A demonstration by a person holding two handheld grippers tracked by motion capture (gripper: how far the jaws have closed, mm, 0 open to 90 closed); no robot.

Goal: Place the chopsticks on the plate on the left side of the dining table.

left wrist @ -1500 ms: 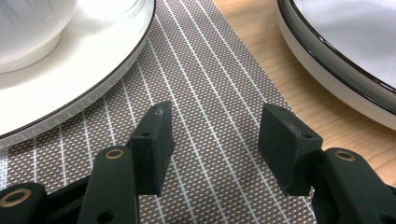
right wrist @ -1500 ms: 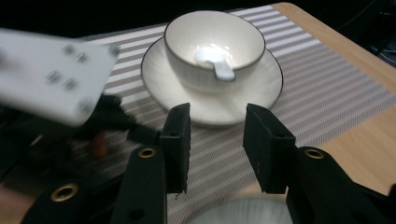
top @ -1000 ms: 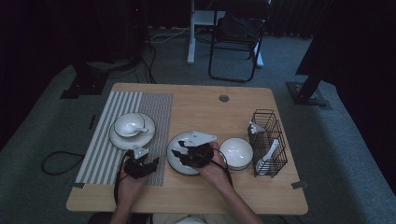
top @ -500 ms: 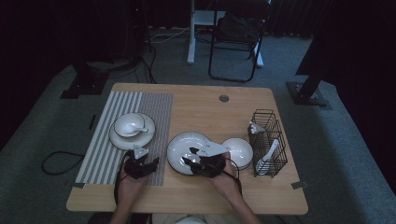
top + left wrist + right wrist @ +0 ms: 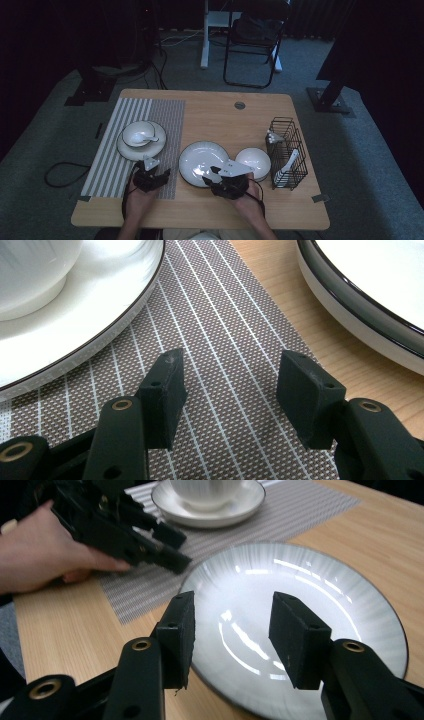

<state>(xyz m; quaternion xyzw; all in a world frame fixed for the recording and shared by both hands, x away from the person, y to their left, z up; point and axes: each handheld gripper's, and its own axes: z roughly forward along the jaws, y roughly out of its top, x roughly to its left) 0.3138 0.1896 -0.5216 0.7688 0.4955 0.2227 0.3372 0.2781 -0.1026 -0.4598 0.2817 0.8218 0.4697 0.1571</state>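
Large plate [image 5: 202,161]: white with a dark rim, flat on the bare wood of the table [image 5: 215,112], near the middle of the front edge and just right of the striped placemat [image 5: 120,150]. In the right gripper view the plate [image 5: 300,625] lies under and beyond the jaws, its near rim below them.

Right gripper [image 5: 216,176]: at the plate's front-right rim. A second ago it lay over the plate's middle; it now sits nearer the front edge and to the right. Its jaws have just been opening and stand well apart with nothing between them [image 5: 232,630]; the pads appear clear of the plate, though the angle makes contact hard to rule out.

Left gripper [image 5: 161,173]: on the placemat's front-right part, in the same place as a second ago. Jaws apart over the mat weave, holding nothing [image 5: 230,390].

Small bowl [image 5: 254,162]: white, just right of the plate, near the wire basket.

Wire basket [image 5: 287,131]: black, near the right edge, holding white utensils.

Saucer [image 5: 142,145]: on the placemat toward the left edge, bearing a cup [image 5: 138,134] with a spoon in it.
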